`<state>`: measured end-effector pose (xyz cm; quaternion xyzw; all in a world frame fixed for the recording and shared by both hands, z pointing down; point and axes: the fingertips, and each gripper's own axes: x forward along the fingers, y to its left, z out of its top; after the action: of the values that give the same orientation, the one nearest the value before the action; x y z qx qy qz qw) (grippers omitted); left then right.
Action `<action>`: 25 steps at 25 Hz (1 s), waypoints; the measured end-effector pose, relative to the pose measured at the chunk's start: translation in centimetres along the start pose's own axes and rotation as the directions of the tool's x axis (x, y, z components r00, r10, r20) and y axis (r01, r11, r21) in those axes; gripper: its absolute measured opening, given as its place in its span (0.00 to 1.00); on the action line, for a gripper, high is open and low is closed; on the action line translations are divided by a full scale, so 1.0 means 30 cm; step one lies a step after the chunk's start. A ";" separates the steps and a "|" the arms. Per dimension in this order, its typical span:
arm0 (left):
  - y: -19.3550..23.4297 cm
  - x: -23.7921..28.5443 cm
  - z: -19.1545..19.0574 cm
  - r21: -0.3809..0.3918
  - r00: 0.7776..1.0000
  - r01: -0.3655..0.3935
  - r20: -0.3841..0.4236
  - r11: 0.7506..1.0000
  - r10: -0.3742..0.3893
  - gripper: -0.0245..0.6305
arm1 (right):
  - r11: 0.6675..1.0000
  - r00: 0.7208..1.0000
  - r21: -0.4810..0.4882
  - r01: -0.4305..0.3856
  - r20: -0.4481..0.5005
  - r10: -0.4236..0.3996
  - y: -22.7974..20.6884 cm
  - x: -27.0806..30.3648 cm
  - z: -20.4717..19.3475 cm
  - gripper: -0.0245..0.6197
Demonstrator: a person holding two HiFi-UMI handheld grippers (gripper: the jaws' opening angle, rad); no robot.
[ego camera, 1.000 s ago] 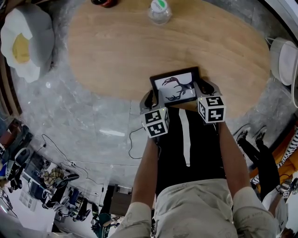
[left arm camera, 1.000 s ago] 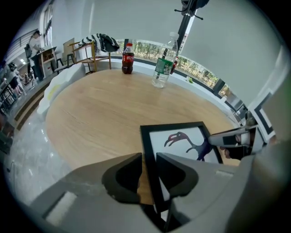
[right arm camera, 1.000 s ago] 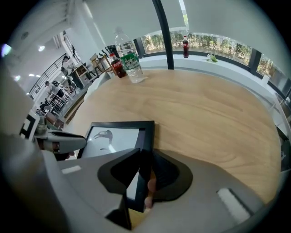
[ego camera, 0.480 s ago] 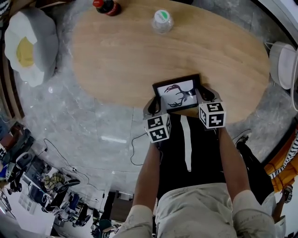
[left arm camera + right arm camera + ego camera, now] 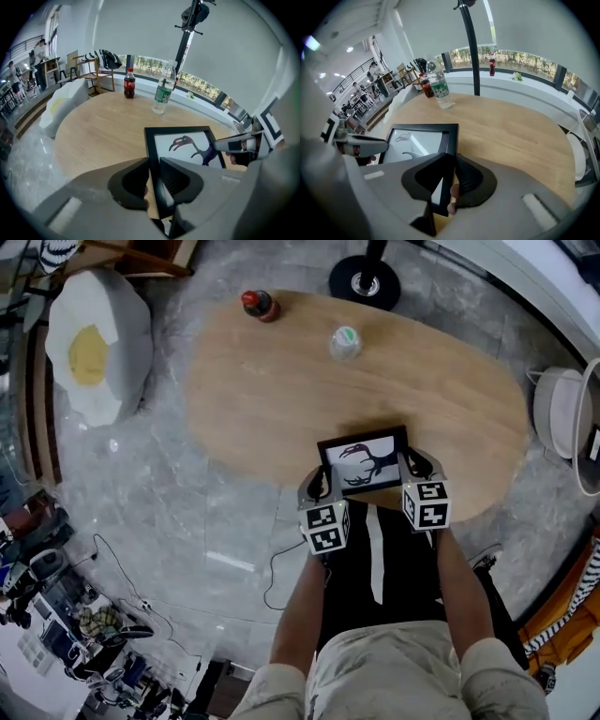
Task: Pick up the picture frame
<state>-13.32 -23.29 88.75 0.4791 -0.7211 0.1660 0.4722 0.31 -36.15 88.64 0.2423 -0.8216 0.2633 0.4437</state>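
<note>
- Pale wooden counter [image 5: 281, 381] on a grey stone floor [image 5: 169, 502]. The picture frame [image 5: 364, 460] sits over the counter's near edge, face up, carried between both tongs and, as far as I can judge, clear of the wood.
- Left tongs [image 5: 319, 486] are clamped on the frame's left rail and right tongs [image 5: 417, 465] on its right rail. Each bites only the thin black border.
- Slipping is the main danger. The bite is narrow on a smooth moulding, so if one hand eases its squeeze or the hands drift apart, that side could slide out. The frame would then swing or drop onto the counter edge or the floor.
- Uneven lifting or opposed twisting could rack the frame and strain its corners or front sheet.
- The cola bottle [image 5: 256, 304] and water bottle [image 5: 345, 342] stand well apart at the far side, so knocking them seems unlikely.
</note>
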 end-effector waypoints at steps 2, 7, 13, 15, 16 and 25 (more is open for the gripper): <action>-0.008 -0.042 0.038 0.001 1.000 -0.002 0.019 1.000 0.002 0.17 | 1.000 1.000 -0.004 0.005 0.022 -0.004 0.011 -0.047 0.040 0.15; -0.013 -0.135 0.191 0.008 0.996 -0.005 0.085 1.000 0.004 0.16 | 1.000 0.995 -0.027 0.007 0.095 -0.004 0.047 -0.147 0.196 0.15; -0.042 -0.265 0.377 0.022 0.981 -0.014 0.193 1.000 0.010 0.16 | 0.998 0.980 -0.068 0.018 0.198 -0.004 0.075 -0.284 0.383 0.15; -0.055 -0.319 0.435 0.026 0.973 -0.021 0.230 0.999 0.015 0.16 | 0.997 0.972 -0.081 0.021 0.235 -0.002 0.086 -0.339 0.446 0.15; -0.059 -0.346 0.463 0.028 0.969 -0.027 0.246 0.999 0.019 0.16 | 0.996 0.967 -0.086 0.023 0.255 0.000 0.093 -0.368 0.479 0.15; -0.081 -0.624 0.757 0.042 0.901 -0.071 0.432 0.997 0.046 0.16 | 0.990 0.899 -0.140 0.029 0.437 0.036 0.193 -0.627 0.780 0.15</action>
<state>-21.32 -30.17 61.16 0.4955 -0.8165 0.0906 0.2822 -8.23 -43.90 60.34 0.2613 -0.9175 0.1432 0.2635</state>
